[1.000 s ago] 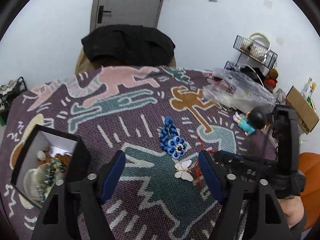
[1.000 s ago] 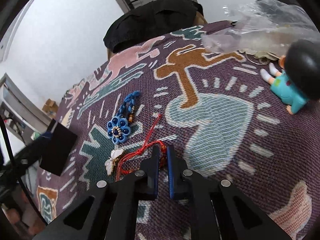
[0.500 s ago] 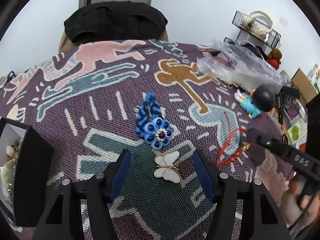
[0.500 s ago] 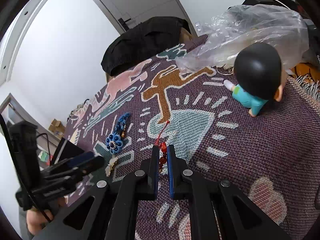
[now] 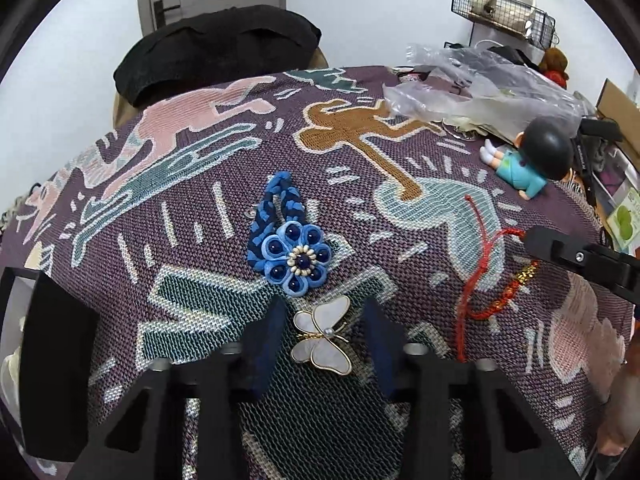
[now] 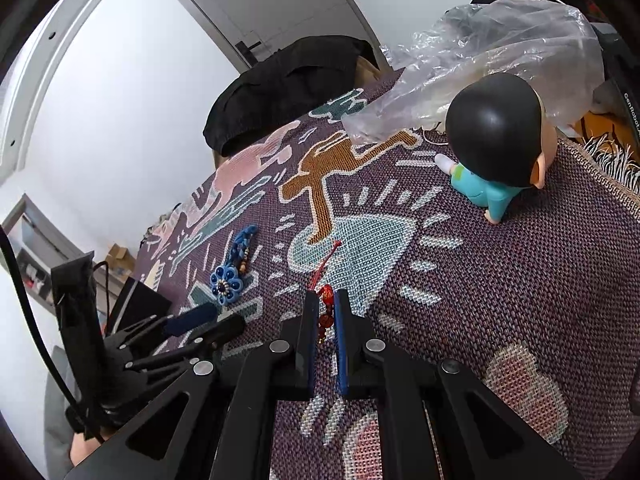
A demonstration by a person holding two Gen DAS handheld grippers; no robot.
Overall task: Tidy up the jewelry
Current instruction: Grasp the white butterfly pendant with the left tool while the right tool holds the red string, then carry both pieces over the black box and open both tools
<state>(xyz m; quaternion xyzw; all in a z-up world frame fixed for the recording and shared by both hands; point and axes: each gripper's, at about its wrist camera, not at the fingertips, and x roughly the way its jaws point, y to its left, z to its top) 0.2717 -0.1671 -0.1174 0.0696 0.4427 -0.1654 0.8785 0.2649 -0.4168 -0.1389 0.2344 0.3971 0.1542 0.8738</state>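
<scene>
Patterned woven blanket (image 5: 192,184) covers the table, white wall and a door behind, a black garment draped at the far edge. Going left to right: dark open box (image 5: 52,360) at my far left, contents barely in view. Blue flower hairpiece (image 5: 294,254) lies flat mid-blanket. Just on my side of it, the white butterfly brooch (image 5: 322,342) sits between the fingers of my left gripper (image 5: 324,344); the jaws stand spread on either side of it, neither pad touching. Further right, the red string bracelet (image 5: 480,276) hangs partly lifted, one end trailing on the blanket, its beads pinched in my right gripper (image 6: 325,334), jaws closed on it with only the beads in the gap. Beyond, a small doll (image 5: 528,164) in a teal outfit lies by a crumpled clear plastic bag (image 5: 480,84). Step in hand, as I judge it: bracelet picked up, brooch pick lined up but not begun. Next: close the left jaws squarely on the brooch's wings without skidding it over the weave, then carry both pieces to the box, which probably means a long reach across for the right arm. Risk: trailing cord snagging the weave.
</scene>
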